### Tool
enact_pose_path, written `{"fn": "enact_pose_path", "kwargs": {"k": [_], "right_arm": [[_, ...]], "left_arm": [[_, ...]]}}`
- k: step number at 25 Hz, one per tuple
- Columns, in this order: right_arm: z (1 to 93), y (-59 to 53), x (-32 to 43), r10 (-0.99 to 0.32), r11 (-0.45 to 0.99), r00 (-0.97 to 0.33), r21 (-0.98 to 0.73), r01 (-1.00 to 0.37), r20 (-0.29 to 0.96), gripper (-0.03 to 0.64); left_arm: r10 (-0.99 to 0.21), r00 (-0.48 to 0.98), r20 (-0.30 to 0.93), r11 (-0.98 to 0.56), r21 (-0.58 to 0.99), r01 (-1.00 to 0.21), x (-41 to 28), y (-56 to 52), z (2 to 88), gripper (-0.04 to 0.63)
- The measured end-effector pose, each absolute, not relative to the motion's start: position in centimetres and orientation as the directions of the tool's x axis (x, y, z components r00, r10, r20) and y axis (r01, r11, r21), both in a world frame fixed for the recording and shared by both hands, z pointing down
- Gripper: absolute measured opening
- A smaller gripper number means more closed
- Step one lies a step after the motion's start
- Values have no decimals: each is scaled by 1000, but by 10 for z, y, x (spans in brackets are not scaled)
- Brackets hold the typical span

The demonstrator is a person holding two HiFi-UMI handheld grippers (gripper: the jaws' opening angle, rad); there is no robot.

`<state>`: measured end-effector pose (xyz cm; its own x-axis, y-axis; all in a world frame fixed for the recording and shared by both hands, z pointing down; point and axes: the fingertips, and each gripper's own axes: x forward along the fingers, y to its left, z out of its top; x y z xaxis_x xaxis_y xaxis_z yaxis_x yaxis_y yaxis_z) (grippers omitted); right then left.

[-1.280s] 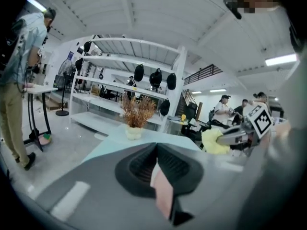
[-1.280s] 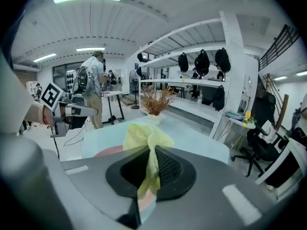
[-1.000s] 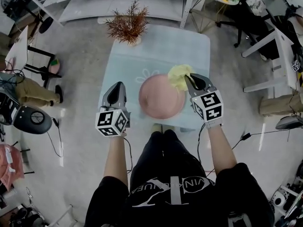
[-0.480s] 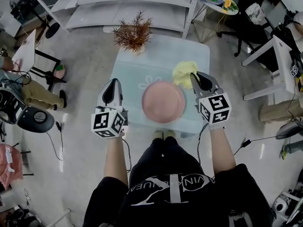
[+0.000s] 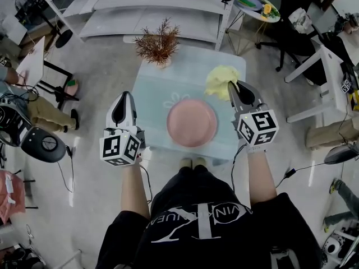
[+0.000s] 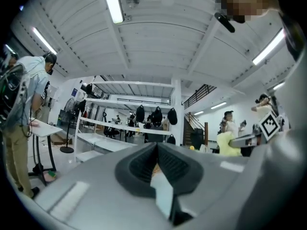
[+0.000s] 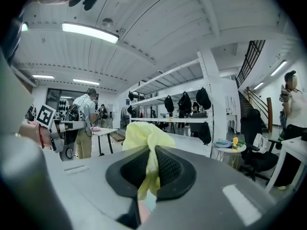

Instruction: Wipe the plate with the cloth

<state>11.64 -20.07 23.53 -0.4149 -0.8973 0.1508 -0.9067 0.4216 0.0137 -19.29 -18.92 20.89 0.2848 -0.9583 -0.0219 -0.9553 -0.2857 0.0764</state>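
Both arms reach forward; left gripper (image 5: 124, 96) jaws together, empty; right gripper (image 5: 235, 86) jaws pinching the cloth (image 5: 219, 78).

An open industrial hall fitted out as a lab workshop

A bare concrete floor (image 5: 95, 88) runs under white metal shelving (image 5: 151, 10) and white work desks (image 5: 322, 60), with a black wheeled office chair (image 7: 256, 150) drawn up nearby. A ribbed white ceiling (image 6: 163, 42) carries long tube lights (image 7: 90, 32), and a steel staircase (image 7: 249, 56) climbs to an upper level. Dark bags (image 7: 184, 102) hang from the shelving frame. A cable (image 5: 291, 169) trails loose across the floor. Several people (image 7: 86, 123) stand at desks around the room, and a small pale blue tabletop (image 5: 151, 100) sits out in the open among them
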Motion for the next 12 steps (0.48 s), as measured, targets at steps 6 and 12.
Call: {"fn": "enact_pose_path", "kwargs": {"k": [6, 12], "right_arm": [[223, -198, 120, -905, 413, -409, 8, -911, 115, 25], [213, -199, 128, -910, 406, -405, -2, -914, 90, 25]], "left_arm": [[-962, 268, -61, -271, 49, -961, -195, -181, 192, 0], [-964, 261, -60, -263, 26, -965, -190, -179, 189, 0]]}}
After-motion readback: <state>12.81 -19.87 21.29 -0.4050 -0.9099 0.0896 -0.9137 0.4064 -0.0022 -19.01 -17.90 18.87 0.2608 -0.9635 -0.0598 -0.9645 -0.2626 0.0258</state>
